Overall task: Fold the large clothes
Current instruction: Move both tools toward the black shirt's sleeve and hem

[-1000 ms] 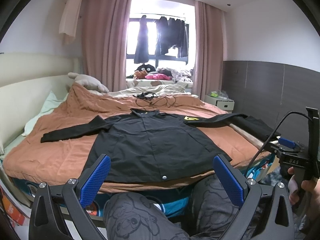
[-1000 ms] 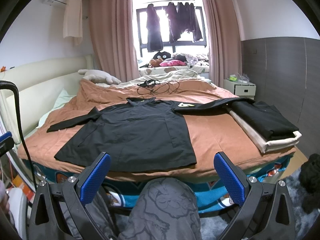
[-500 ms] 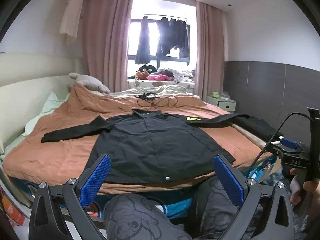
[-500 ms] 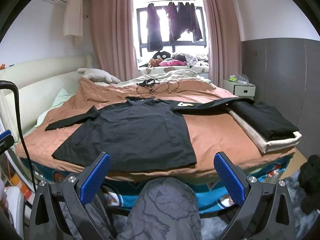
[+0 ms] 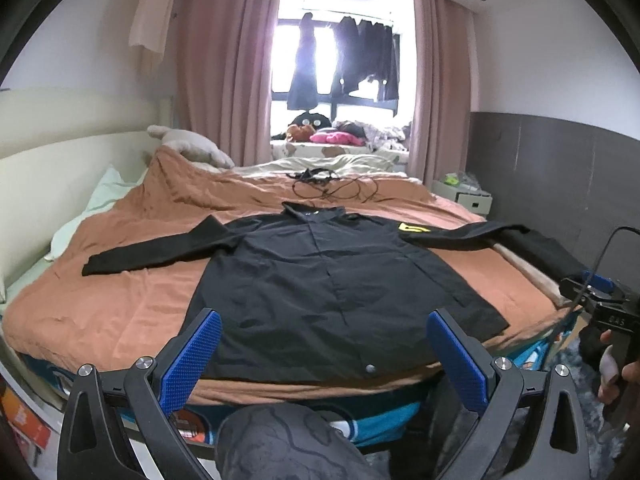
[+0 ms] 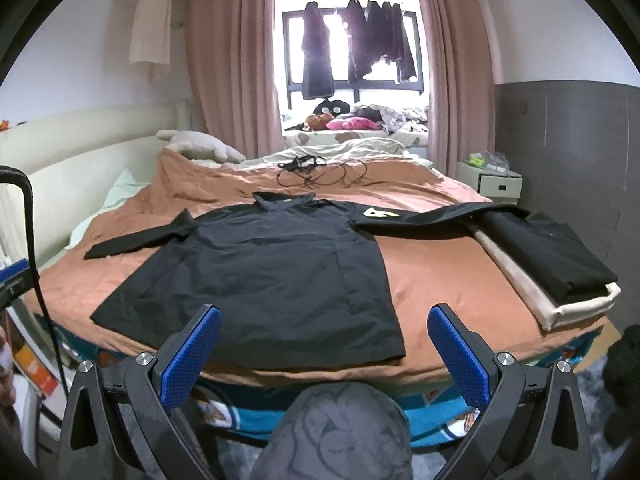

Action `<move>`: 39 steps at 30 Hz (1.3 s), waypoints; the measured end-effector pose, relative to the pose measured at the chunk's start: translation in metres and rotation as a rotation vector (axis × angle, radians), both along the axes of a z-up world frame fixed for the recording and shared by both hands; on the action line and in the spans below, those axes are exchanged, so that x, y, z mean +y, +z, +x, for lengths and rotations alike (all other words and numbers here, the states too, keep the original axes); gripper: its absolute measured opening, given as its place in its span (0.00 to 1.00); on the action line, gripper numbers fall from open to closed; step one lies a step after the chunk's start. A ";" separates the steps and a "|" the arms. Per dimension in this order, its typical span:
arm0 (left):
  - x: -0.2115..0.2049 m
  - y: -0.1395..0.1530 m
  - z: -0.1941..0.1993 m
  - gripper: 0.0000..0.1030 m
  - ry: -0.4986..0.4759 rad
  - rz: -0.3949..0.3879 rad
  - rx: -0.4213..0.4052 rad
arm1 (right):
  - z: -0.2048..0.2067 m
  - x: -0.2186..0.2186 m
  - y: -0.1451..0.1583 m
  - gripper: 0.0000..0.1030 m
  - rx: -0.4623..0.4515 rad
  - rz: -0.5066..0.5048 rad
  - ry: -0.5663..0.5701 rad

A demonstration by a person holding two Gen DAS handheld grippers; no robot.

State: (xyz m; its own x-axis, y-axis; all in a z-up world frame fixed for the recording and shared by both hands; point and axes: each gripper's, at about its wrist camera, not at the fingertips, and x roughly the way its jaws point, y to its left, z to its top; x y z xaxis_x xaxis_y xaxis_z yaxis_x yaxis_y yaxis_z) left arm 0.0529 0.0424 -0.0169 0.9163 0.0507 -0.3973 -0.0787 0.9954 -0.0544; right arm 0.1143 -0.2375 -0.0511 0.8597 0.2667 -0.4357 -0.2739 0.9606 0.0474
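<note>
Ahead of both pairs of tongs, flat on rust-orange quilted bed cover (image 5: pixel 132 312): large black long-sleeved button-front shirt (image 5: pixel 320 280), collar at far end, hem nearest, both sleeves spread outward.

Left tongs (image 5: pixel 326 354): blue-padded, spread wide, nothing held, short of shirt hem, hem snap between the pads and slightly ahead.

Right tongs (image 6: pixel 324 344): blue-padded, likewise released and empty, near right hem corner; shirt (image 6: pixel 264 276) mostly ahead and left of them.

Right of right tongs, well apart from shirt body: folded black garment on cream folded cloth (image 6: pixel 548 264), right sleeve end touching or overlapping it; which, not clear.

Far beyond collar: tangle of thin black cable (image 6: pixel 320 174) on cover. Beyond that, window with dark hanging clothes (image 6: pixel 352 44).

Below tongs in both views: grey patterned trouser knees (image 6: pixel 336 432).

Stage, judged: no fold begun, garment laid out ready.

Risks, judged:
- Thin slack fabric; shallow pinch at hem likely to slip out on lift.
- Pinch too deep likely to gather orange cover with shirt and drag bedding.
- Uneven lift between two sides likely to skew fold line and wrinkle front panel.
- Right sleeve near folded stack; pulling it across could disturb that pile.
- Hem close to bed edge; tug toward tongs could slide shirt off mattress.
</note>
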 end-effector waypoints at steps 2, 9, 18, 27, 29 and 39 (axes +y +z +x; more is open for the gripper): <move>0.005 -0.001 0.013 1.00 -0.003 -0.006 0.012 | 0.012 0.002 -0.003 1.00 0.016 0.001 -0.008; 0.024 0.000 0.049 1.00 0.003 -0.012 0.036 | 0.054 0.012 -0.004 1.00 0.040 0.034 -0.007; 0.054 -0.001 0.092 1.00 0.047 -0.025 0.077 | 0.104 0.035 -0.001 1.00 0.060 0.068 0.018; 0.088 -0.005 0.139 1.00 0.105 -0.045 0.134 | 0.154 0.064 -0.010 1.00 0.101 0.078 0.045; 0.096 -0.006 0.148 1.00 0.114 -0.050 0.145 | 0.165 0.071 -0.012 1.00 0.117 0.080 0.054; 0.164 -0.013 0.190 0.93 0.215 -0.103 0.193 | 0.222 0.128 -0.007 1.00 0.169 0.074 0.158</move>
State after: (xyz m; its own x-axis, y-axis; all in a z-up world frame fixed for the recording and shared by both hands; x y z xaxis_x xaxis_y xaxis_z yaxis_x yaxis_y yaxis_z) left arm 0.2427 0.2064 -0.0299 0.7961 0.1858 -0.5760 -0.3059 0.9447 -0.1181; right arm 0.3360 -0.1093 -0.0579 0.7210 0.4286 -0.5444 -0.4028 0.8986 0.1739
